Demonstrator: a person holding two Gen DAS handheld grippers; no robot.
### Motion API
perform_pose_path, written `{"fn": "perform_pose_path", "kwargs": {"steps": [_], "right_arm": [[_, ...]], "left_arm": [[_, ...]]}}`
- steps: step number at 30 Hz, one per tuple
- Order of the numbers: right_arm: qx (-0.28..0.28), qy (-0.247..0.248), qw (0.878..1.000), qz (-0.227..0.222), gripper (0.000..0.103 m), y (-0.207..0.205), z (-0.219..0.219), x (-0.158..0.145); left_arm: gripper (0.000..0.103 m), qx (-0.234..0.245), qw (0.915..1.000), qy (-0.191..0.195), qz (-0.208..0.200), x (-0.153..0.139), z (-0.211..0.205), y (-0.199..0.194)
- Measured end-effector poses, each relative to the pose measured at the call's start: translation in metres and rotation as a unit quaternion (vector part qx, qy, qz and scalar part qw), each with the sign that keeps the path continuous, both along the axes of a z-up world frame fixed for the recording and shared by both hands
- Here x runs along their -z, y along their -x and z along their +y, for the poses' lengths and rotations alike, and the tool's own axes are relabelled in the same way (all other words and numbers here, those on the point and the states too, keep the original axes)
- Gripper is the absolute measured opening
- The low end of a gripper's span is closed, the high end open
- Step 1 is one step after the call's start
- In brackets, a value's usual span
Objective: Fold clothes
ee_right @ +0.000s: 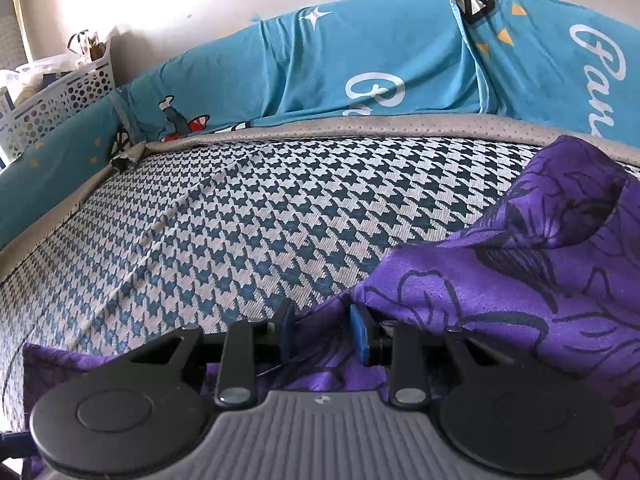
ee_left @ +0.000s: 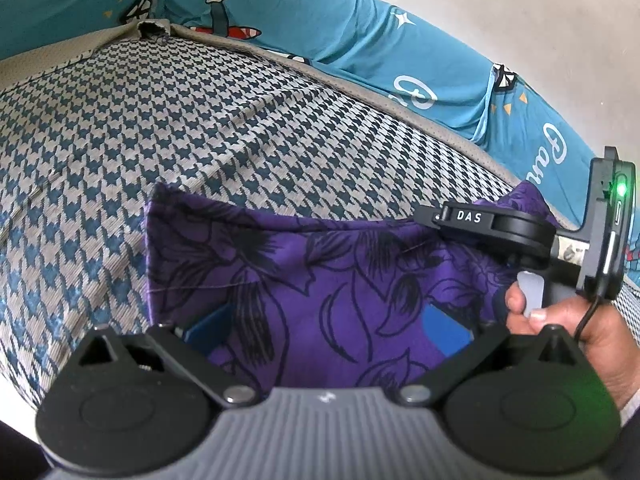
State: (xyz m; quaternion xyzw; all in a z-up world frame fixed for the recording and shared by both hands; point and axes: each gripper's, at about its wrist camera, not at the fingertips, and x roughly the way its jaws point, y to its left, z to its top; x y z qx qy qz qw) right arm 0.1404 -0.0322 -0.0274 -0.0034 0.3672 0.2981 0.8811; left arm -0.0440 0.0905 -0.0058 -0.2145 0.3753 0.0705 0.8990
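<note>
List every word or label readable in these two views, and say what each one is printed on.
"DAS": white letters on the right tongs' black arm, seen from the left wrist.
"Pan", cut off at the frame edge: white script on the teal sheet.
A second white script word on that sheet, starting with a looped capital: partly hidden, not readable.
The purple floral garment carries no text.

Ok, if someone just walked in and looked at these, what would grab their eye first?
The purple floral cloth, lying on the houndstooth mattress right in front of both grippers. Behind it, a bright teal printed sheet runs along the mattress's far edge. In the left view, a hand holds the right gripper at the cloth's right end.
</note>
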Motion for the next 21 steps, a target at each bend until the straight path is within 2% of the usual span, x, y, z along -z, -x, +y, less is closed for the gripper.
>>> {"fn": "perform_pose_path", "kwargs": {"steps": [8,13,21], "right_arm": [[-0.001,0.0,1.0,-0.004,0.03,0.004,0.0,-0.003],[-0.008,0.004,1.0,-0.016,0.044,0.011,0.001,-0.007],[-0.012,0.002,1.0,-0.028,0.044,0.023,-0.004,-0.016]], "left_arm": [[0.103,0.003,0.9998,-0.017,0.005,0.002,-0.006,-0.004],[0.103,0.006,0.9996,-0.028,0.008,0.004,-0.01,-0.005],[0.103,0.018,0.9984,-0.055,-0.001,0.002,-0.012,-0.002]]}}
